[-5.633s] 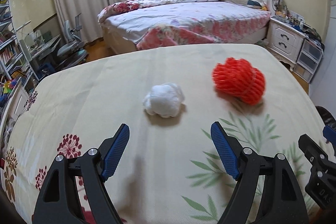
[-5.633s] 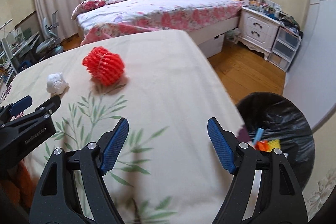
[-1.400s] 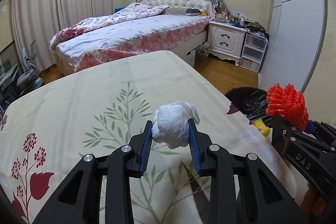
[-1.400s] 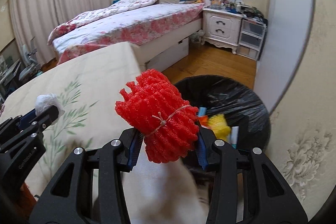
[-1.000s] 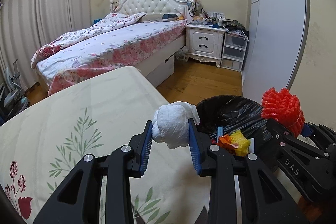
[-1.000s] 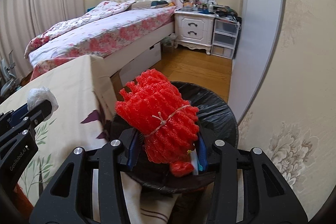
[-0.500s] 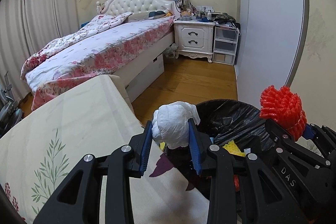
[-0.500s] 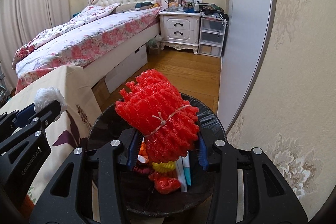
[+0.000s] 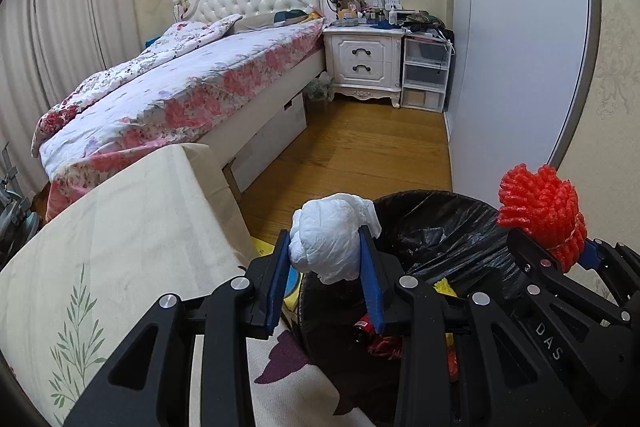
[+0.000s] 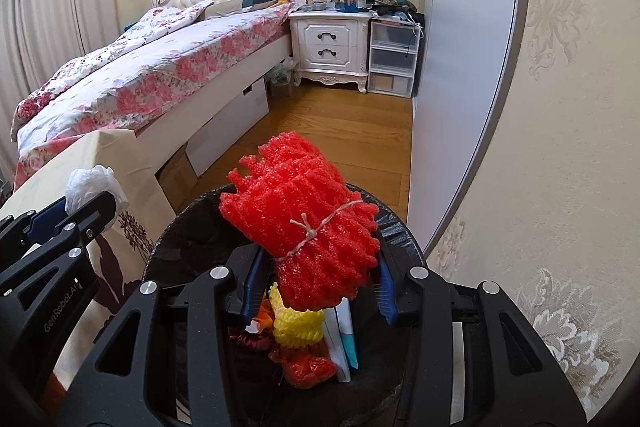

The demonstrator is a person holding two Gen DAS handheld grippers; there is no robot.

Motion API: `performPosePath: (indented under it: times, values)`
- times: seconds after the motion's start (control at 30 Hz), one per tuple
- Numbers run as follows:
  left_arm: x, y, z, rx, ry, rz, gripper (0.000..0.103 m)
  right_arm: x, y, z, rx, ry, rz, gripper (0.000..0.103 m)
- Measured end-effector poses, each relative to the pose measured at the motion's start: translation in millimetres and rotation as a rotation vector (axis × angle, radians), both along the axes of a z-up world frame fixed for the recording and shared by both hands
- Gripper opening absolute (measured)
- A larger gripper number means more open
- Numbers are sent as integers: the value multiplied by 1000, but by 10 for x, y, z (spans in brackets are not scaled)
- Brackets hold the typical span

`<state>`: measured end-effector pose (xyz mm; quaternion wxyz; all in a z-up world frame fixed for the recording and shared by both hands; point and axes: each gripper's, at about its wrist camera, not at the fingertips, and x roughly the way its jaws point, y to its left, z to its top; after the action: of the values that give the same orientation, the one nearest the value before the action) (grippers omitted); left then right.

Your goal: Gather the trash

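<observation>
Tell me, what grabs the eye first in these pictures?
A bright red foam net bundle tied with string, clamped in the right gripper above a black-lined trash bin. Beside it, the left gripper pinches a crumpled white wad at the bin's edge.

Since the first frames I have lifted the crumpled white tissue wad and the red foam-net bundle tied with string off the cream leaf-print cloth. Both now hang over the black-lined round bin at the cloth's right edge, each clamped between blue pads.
</observation>
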<state>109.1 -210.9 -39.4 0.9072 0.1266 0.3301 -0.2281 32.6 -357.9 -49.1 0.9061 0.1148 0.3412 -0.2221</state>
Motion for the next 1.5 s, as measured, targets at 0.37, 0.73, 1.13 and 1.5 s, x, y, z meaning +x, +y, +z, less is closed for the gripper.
performPosePath:
  times: [0.37,0.73,1.13,1.5]
  values:
    - [63,-34,-25,11,31,11,56,56,-13,-36,1,11,-4,52]
    - [89,12,-13,-1,31,34,71,45,-26,-21,-6,4,-13,69]
    - [63,90,21,-12,21,54,72,30,-4,-15,-16,5,-16,69]
    - [-112,326,148,-38,-14,88,73,-161,149,110,-49,-20,6,70]
